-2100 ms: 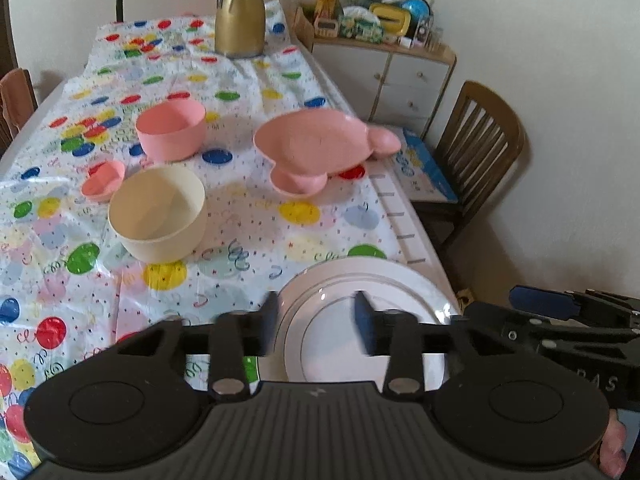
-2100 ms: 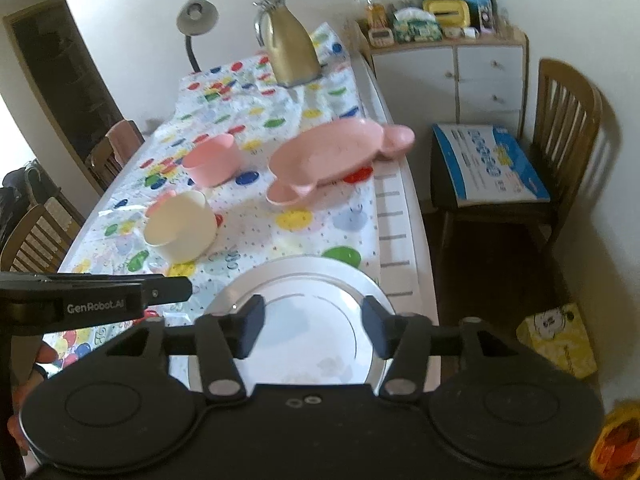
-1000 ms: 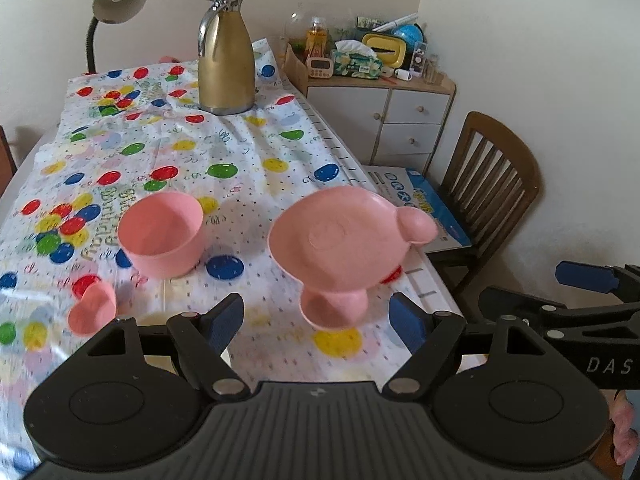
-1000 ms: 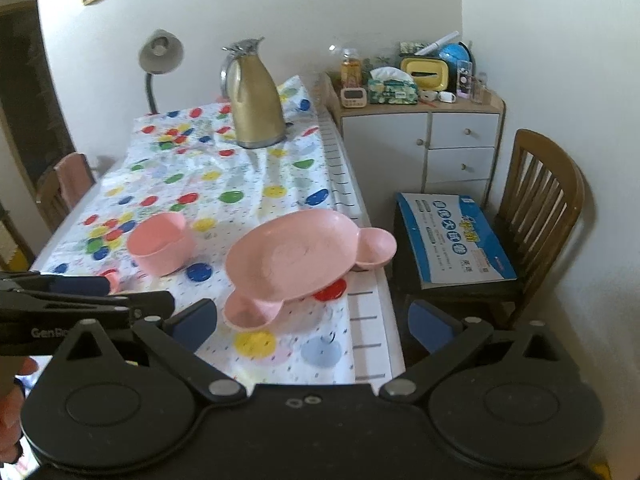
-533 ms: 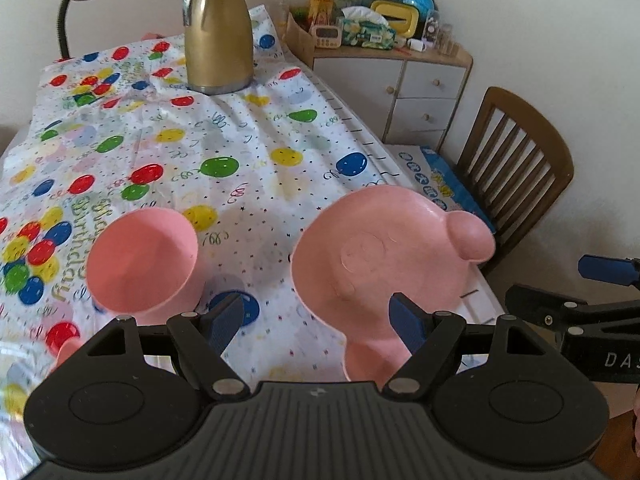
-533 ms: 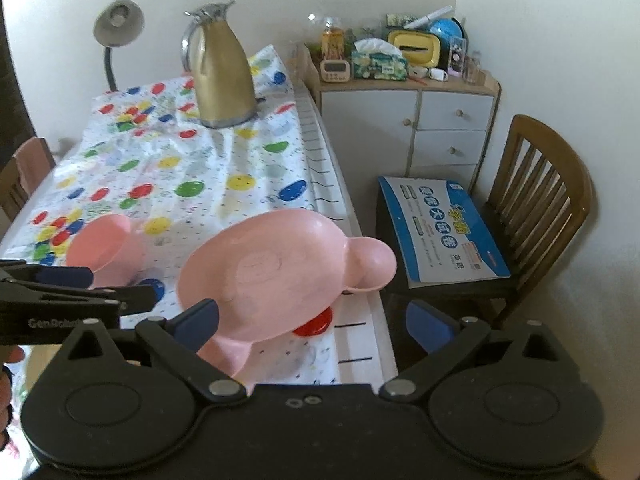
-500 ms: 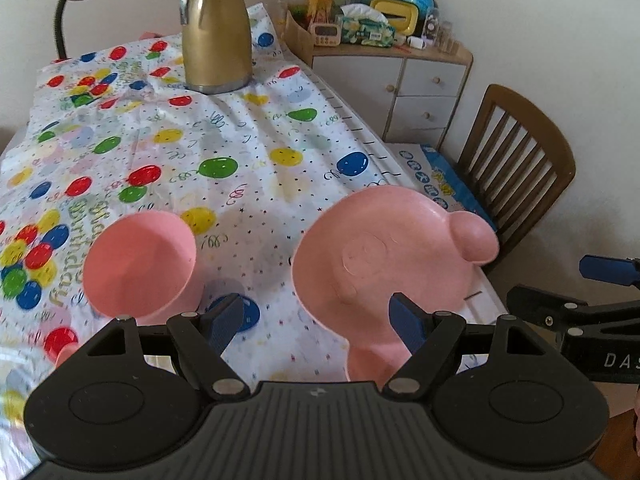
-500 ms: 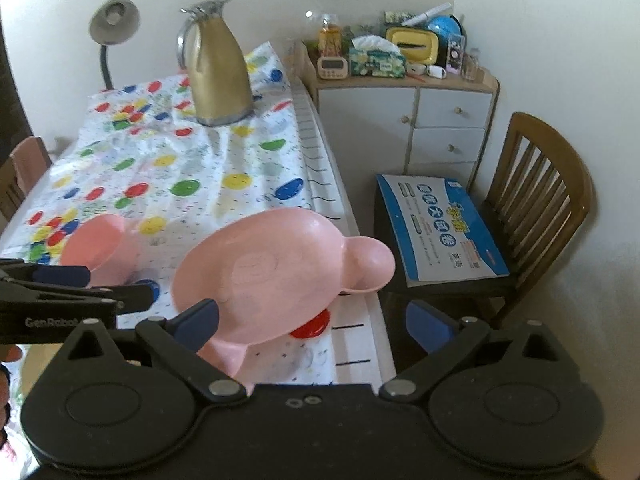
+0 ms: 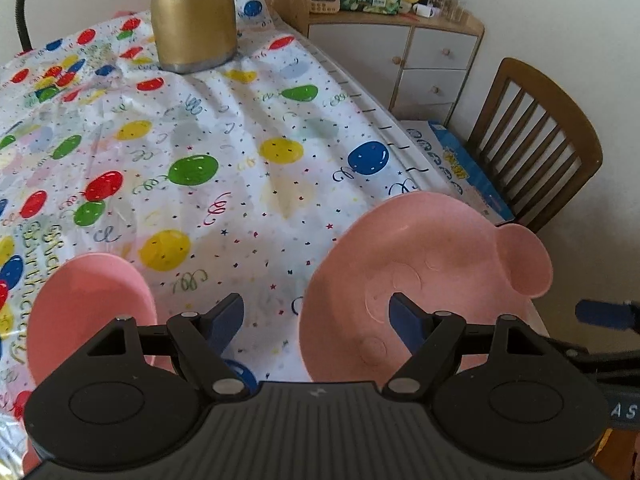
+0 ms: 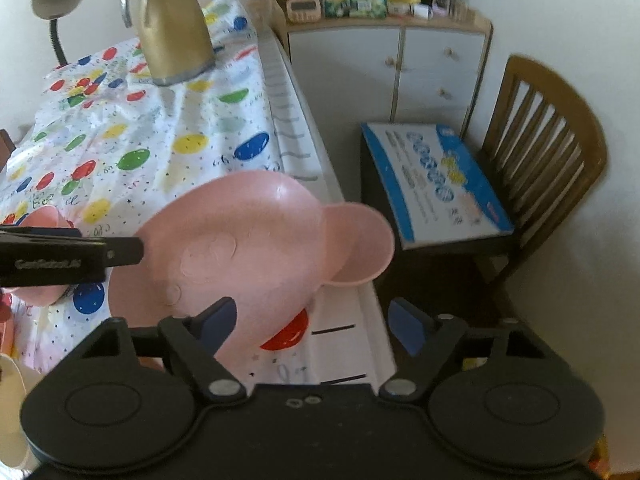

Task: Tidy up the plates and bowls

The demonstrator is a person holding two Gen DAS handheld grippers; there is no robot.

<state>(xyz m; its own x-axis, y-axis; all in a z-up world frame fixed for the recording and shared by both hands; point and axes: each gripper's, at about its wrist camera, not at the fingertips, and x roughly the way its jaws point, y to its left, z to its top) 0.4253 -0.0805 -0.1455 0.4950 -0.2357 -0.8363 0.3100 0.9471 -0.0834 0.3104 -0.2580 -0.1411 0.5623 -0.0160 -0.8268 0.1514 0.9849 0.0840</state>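
While R gripper (image 10: 310, 324) jaws closing, both empty: pink plate (image 10: 224, 248) overhanging table edge (image 10: 344, 320); L gripper (image 9: 318, 316) wide open.

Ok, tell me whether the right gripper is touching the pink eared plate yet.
Cannot tell. In the right wrist view the right gripper is closing, its left finger overlapping the pink eared plate, but neither contact nor gap shows plainly.

Balloon-print tablecloth (image 9: 240, 184) covers the table; a white drawer cabinet (image 10: 400, 68) stands against the pale wall, a slatted wooden chair (image 10: 548, 120) beside it, daylight soft across everything.
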